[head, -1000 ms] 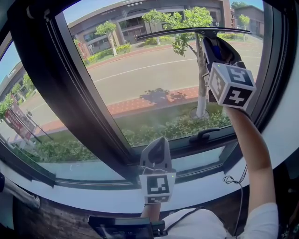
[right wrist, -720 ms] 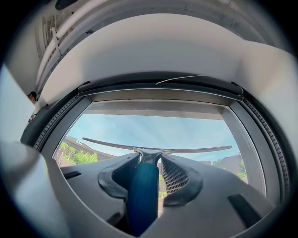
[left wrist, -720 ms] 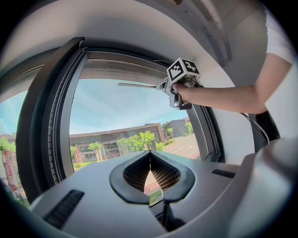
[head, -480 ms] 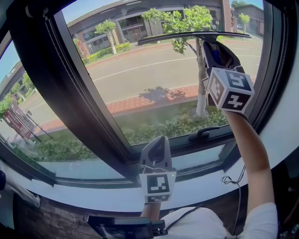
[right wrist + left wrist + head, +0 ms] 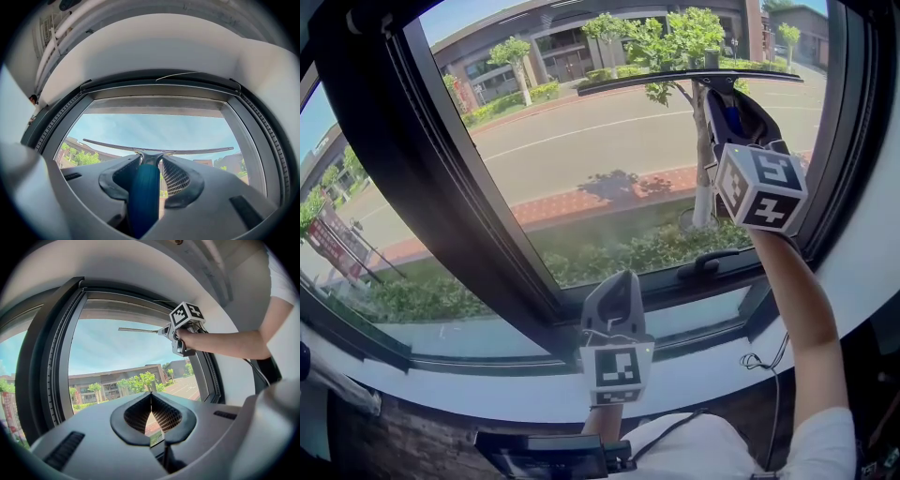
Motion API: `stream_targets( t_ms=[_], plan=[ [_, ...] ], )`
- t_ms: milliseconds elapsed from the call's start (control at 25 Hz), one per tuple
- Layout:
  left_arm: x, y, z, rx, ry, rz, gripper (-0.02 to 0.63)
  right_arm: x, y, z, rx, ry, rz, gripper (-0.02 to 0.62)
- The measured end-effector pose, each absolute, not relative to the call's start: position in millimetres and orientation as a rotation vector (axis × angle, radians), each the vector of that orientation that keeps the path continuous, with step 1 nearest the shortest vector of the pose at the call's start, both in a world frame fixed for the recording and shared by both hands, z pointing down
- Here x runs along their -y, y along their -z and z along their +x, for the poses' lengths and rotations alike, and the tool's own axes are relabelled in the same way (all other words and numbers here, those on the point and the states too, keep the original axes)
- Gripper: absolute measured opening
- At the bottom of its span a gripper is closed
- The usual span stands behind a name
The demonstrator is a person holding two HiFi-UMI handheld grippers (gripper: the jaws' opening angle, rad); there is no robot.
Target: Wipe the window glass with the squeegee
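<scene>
Currently the left gripper (image 5: 617, 284) idles at 6 o'clock in the head view, near the dark lower window frame (image 5: 675, 305). Its jaws are pressed together on nothing. Toward 1 o'clock, the blue-handled black squeegee (image 5: 689, 77) lies level across the upper part of the clear window glass pane (image 5: 600, 159). At 2 o'clock, the right gripper (image 5: 724, 97) clamps the handle firmly. For a clean stroke, set the blade flat on the glass, apply even pressure, and draw straight toward 6 o'clock without tilting either end.
</scene>
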State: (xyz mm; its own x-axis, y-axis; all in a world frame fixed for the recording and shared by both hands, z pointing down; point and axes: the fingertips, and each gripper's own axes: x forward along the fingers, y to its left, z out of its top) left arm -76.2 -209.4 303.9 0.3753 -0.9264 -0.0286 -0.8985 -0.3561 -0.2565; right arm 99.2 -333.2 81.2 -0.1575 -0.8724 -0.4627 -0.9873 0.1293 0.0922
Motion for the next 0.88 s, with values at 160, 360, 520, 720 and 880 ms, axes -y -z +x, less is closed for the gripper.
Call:
stream_targets(
  t_ms=[160,360,520,720,880],
  plan=[
    [210,-305,-76,-1.628,0.179,-2.41,0.003,334,-87,100,-2.12,-0.55,-1.825,0.15],
    [210,-306,-75,-1.626,0.181,-2.413,0.003,330,-90,97,-2.123,-0.558,-1.826,0.15],
    [210,-308,-75,-1.627,0.183,-2.417,0.003,327,-93,96,-2.125,-0.564,-1.823,0.15],
    [212,-309,-74,-1.624,0.185,-2.421,0.003,329,-100,97,-2.128,-0.558,-1.836,0.15],
    [212,-309,-74,-1.622,0.186,-2.423,0.003,329,-107,97,-2.137,-0.549,-1.841,0.15]
  ],
)
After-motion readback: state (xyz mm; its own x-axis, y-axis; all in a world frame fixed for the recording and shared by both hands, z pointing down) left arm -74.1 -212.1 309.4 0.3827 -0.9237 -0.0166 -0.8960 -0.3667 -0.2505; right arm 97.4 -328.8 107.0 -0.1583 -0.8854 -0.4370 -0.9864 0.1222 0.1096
